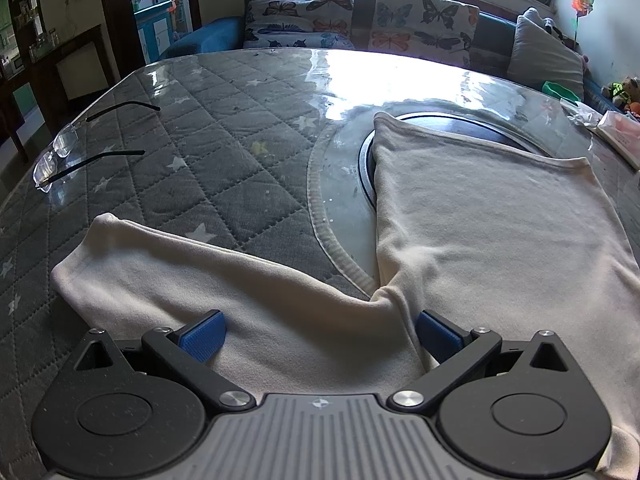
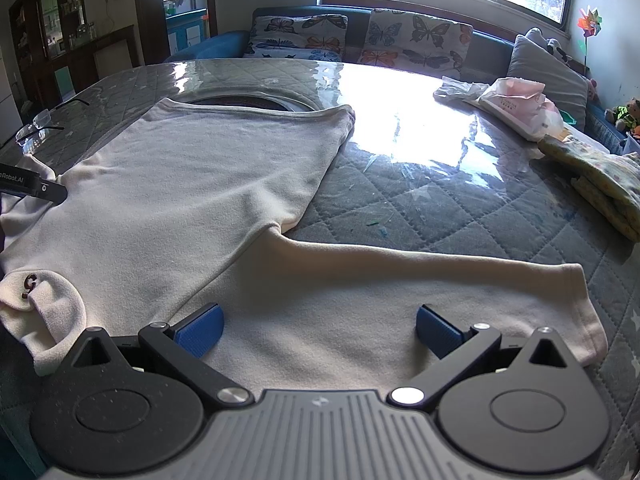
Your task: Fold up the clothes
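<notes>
Lying flat on the desk (image 1: 224,128) was a pale long-sleeved shirt (image 2: 192,184), spread out with its body running away toward the window and one sleeve going out to each side. Far on the left sat a pair of glasses (image 1: 60,152), well apart from the cloth. Next came the left sleeve (image 1: 168,276), whose long way ran out to the left and a little away, with its cuff at the far left end. The left gripper (image 1: 320,338) hung right over the near part of that sleeve, close to where it joined the body, its jaws wide open and holding nothing. The shirt body covered part of a dark round plate set in the desk. On the other side, the right sleeve (image 2: 440,280) ran straight out to the right, and the right gripper (image 2: 320,334) hung over it with jaws wide open and empty too. So each sleeve was just under its own gripper, and I think each could be pinched and folded inward across the body. Nothing lay on the sleeves. Far right sat a pack of tissues (image 2: 516,100) and a folded yellow cloth (image 2: 600,184), both near the right cuff's side but not touching it.
</notes>
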The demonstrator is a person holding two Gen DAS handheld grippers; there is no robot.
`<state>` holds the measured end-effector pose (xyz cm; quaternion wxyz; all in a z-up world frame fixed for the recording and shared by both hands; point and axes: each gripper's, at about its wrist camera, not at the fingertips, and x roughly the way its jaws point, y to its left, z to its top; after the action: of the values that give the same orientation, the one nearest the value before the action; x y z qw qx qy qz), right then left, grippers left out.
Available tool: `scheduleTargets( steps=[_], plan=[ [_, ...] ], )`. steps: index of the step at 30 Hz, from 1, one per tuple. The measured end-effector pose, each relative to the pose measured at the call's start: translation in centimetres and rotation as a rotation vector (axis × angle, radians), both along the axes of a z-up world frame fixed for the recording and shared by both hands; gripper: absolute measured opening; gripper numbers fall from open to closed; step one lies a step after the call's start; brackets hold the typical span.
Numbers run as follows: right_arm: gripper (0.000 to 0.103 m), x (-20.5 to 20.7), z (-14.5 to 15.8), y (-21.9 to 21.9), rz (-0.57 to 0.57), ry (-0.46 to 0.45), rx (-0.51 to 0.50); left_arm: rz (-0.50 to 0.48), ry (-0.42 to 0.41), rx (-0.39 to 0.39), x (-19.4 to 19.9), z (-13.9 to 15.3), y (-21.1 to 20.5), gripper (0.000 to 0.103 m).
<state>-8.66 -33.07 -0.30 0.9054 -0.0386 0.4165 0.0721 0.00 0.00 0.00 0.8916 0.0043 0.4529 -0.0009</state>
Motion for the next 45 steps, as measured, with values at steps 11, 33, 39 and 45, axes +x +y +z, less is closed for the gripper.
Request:
scheduleTargets(
  steps=[11,33,39,45],
  plan=[
    [0.103,0.0,0.0,0.0,-0.001,0.005,0.001,-0.004,-0.014,0.002,0.0,0.0,0.2,0.103],
    [0.102,-0.5,1.0,-1.4,-0.072,-0.022,0.019,-0.075,-0.050,0.032,-1.2,2.5,-2.2,0.103],
    [0.097,-0.9,1.5,-3.5,-0.138,-0.025,0.019,-0.148,-0.057,0.027,-1.3,2.7,-4.2,0.103],
    [0.090,-1.3,2.3,-6.8,-0.248,-0.047,0.026,-0.239,-0.067,0.043,-1.6,2.9,-6.9,0.103]
  ],
)
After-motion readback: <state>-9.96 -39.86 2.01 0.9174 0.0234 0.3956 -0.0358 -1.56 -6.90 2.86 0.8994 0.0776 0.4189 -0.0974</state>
